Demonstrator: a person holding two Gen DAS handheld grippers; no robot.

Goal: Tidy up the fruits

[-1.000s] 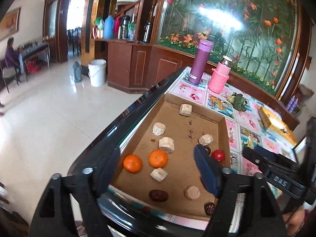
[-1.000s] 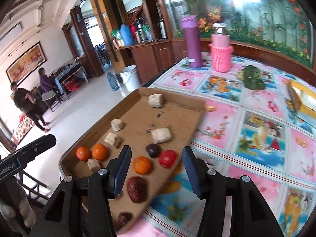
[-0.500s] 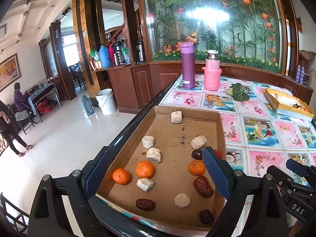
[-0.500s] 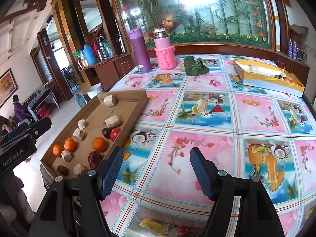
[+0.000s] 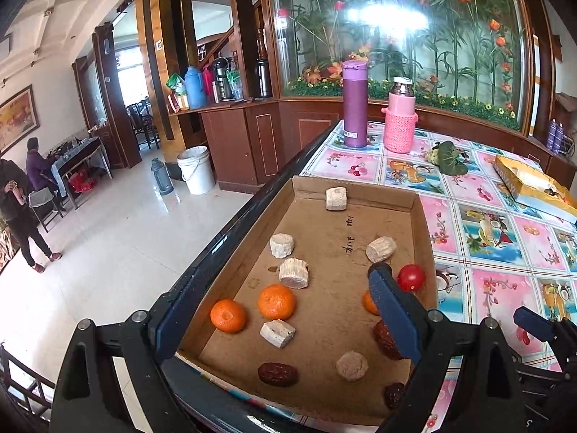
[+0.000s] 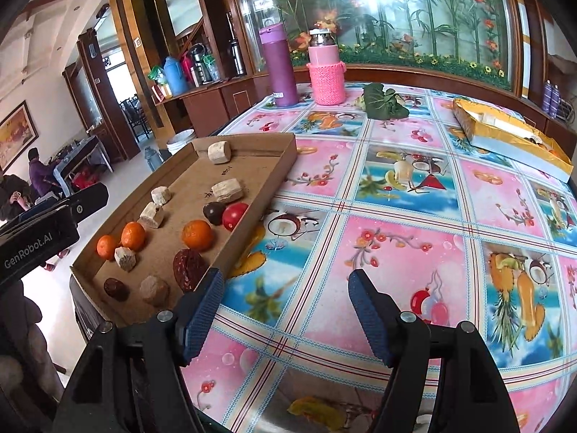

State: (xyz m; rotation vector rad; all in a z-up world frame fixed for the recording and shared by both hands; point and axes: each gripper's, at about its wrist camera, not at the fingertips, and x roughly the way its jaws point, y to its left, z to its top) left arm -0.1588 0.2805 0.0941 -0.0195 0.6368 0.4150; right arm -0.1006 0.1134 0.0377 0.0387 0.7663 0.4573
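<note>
A cardboard tray (image 5: 355,190) (image 6: 277,176) lies at the table's left edge. It holds three oranges, among them one (image 5: 277,301) (image 6: 197,234), a red tomato (image 5: 411,277) (image 6: 234,214), a dark plum (image 6: 213,213), brown dates such as one (image 5: 277,374) (image 6: 188,269), and several pale chunks such as one (image 5: 294,272). My left gripper (image 5: 281,317) is open and empty, low over the tray's near end. My right gripper (image 6: 285,314) is open and empty, over the tablecloth right of the tray.
A purple flask (image 5: 355,104) (image 6: 278,65) and a pink-sleeved bottle (image 5: 400,119) (image 6: 325,70) stand at the far table edge. Green leaves (image 6: 383,103) lie beside them. A yellow box (image 6: 505,133) sits far right. Floor and people (image 5: 21,213) are to the left.
Both views have swung and drawn back slightly from the tray. The right gripper has moved off the tray to above the tablecloth. Nothing was grasped.
</note>
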